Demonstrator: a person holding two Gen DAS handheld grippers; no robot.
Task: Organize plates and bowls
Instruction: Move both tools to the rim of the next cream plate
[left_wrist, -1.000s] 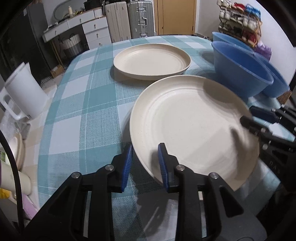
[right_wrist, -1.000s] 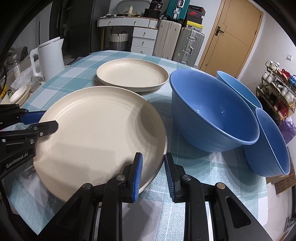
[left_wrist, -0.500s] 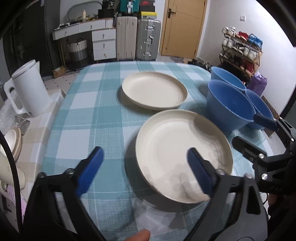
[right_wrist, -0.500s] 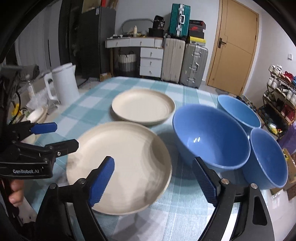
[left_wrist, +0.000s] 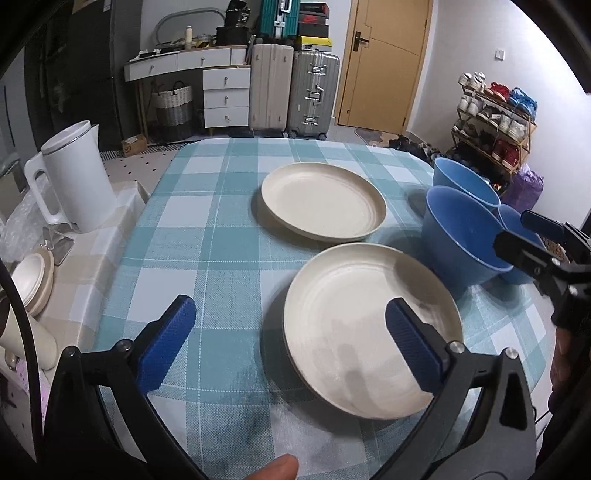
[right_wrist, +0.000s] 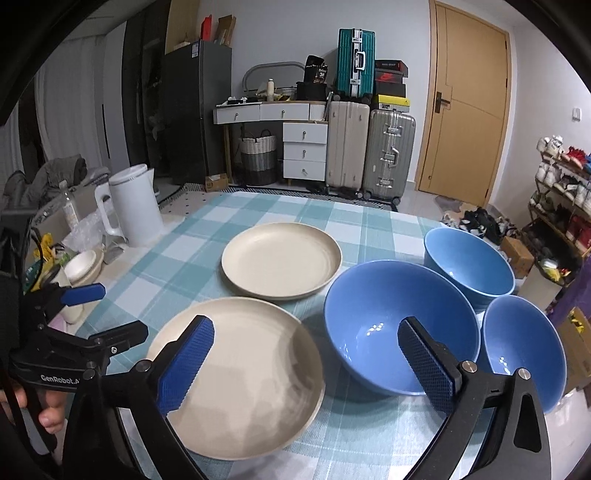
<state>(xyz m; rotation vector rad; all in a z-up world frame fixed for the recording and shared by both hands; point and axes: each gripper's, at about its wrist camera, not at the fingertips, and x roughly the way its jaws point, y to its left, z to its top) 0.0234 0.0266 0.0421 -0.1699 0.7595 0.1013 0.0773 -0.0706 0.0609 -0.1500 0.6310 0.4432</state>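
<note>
Two cream plates lie on the checked tablecloth: a near plate (left_wrist: 369, 332) (right_wrist: 243, 373) and a far plate (left_wrist: 323, 201) (right_wrist: 280, 258). Three blue bowls stand to the right: a large bowl (right_wrist: 399, 325) (left_wrist: 461, 232), a far bowl (right_wrist: 469, 266) and a small bowl (right_wrist: 524, 350). My left gripper (left_wrist: 291, 343) is open and empty, raised above the near plate's left edge. My right gripper (right_wrist: 306, 365) is open and empty, raised between the near plate and the large bowl. Neither touches anything.
A white kettle (left_wrist: 74, 181) (right_wrist: 133, 206) stands on a side counter at the left, with small cream dishes (left_wrist: 35, 273) beside it. The table's near edge lies just below both grippers. Suitcases, drawers and a shoe rack stand beyond the table.
Both grippers opened wide, letting go of the near plate's rim, and pulled back and up. The plate stays flat on the cloth.
</note>
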